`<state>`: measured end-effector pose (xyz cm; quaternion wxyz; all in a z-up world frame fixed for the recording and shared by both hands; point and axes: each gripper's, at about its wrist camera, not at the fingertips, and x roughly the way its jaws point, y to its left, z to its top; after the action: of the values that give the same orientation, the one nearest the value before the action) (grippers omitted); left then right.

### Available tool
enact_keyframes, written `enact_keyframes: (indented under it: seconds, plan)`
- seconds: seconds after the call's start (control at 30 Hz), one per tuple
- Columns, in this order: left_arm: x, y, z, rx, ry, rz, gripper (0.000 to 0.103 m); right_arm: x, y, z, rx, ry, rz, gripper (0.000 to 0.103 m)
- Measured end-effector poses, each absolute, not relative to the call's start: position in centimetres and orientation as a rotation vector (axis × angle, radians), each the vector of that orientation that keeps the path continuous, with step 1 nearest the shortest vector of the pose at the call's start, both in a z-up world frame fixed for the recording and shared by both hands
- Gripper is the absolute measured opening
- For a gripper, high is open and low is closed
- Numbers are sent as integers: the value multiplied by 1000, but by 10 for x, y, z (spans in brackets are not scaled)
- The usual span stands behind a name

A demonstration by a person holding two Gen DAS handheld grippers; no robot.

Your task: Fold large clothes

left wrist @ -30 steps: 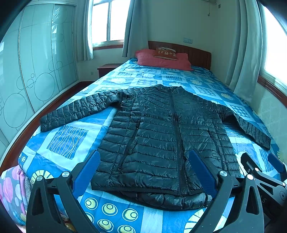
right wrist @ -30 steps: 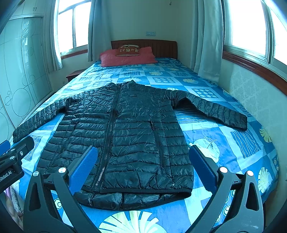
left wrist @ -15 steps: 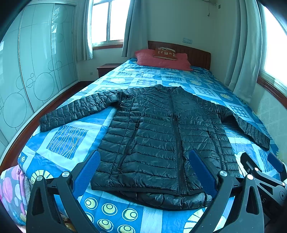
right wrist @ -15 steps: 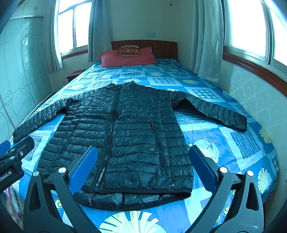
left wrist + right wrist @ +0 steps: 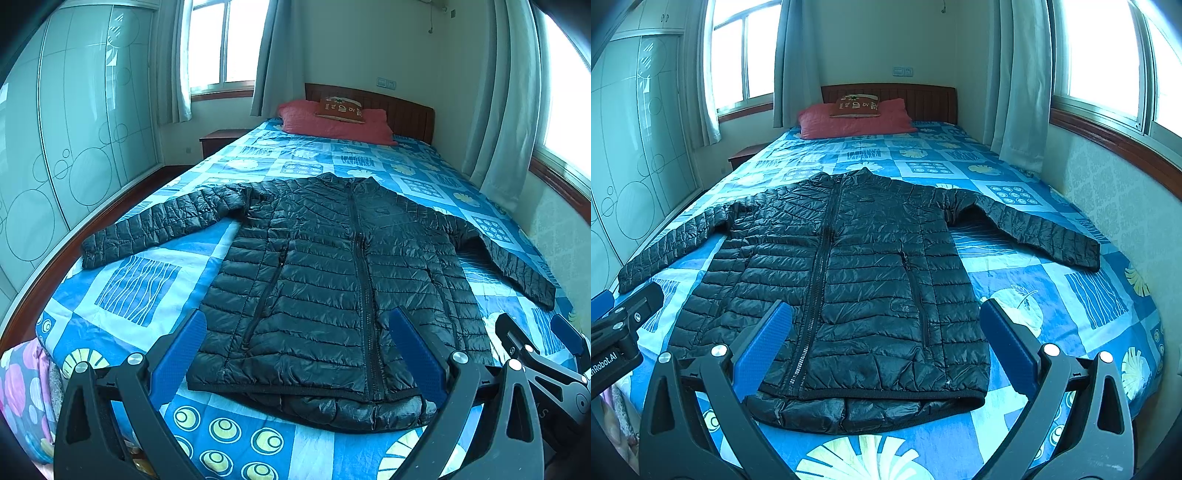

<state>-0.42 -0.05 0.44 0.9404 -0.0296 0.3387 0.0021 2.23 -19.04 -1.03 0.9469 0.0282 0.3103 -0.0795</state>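
— Bedroom first: what filled it?

— One bed [image 5: 1071,295] under a blue patterned cover, with one wooden headboard [image 5: 923,99] at the far end, curtained windows on two walls and a frosted sliding wardrobe [image 5: 74,147] on the left.

— And the garment?

— One black quilted jacket [image 5: 332,288] lay flat on the cover, zip up, both sleeves spread wide, hem nearest the cameras.

— Pillows?

— One red pillow [image 5: 857,118] with one smaller brown cushion [image 5: 855,105] on it; its lettering was too blurred to read.

— The tools?

— Two. The left gripper [image 5: 295,354] and the right gripper [image 5: 886,347] each hung above the hem, blue fingers spread wide, gripping nothing.

— Anything cut off?

— One bedside table [image 5: 218,140], partly hidden by the bed, and a flowery fabric [image 5: 18,398] at the lower left, possibly another blanket.
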Motion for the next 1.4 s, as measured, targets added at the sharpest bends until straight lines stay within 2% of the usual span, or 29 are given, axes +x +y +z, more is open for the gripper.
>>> enact_keyframes:
  seconds: [0.8, 0.93, 1.17, 1.2, 1.27, 1.3, 1.4]
  plan:
    - [10, 9, -13, -89, 733, 8, 98, 32, -195, -20, 85, 658, -149, 101]
    - [31, 31, -28, -128, 764, 50, 98, 47, -215, -37, 157, 691, -153, 101]
    - [83, 115, -76, -234, 826, 267, 98, 79, -275, -72, 305, 733, -211, 101]
    - [91, 130, -84, -244, 830, 311, 98, 84, -290, -77, 339, 723, -228, 99]
    - [106, 160, -101, -253, 842, 402, 98, 96, -321, -86, 397, 723, -272, 75]
    - [114, 176, -111, -259, 855, 446, 98, 101, -335, -91, 427, 728, -287, 72]
    - [130, 217, -137, -280, 897, 550, 98, 113, -395, -108, 574, 693, -326, 72]
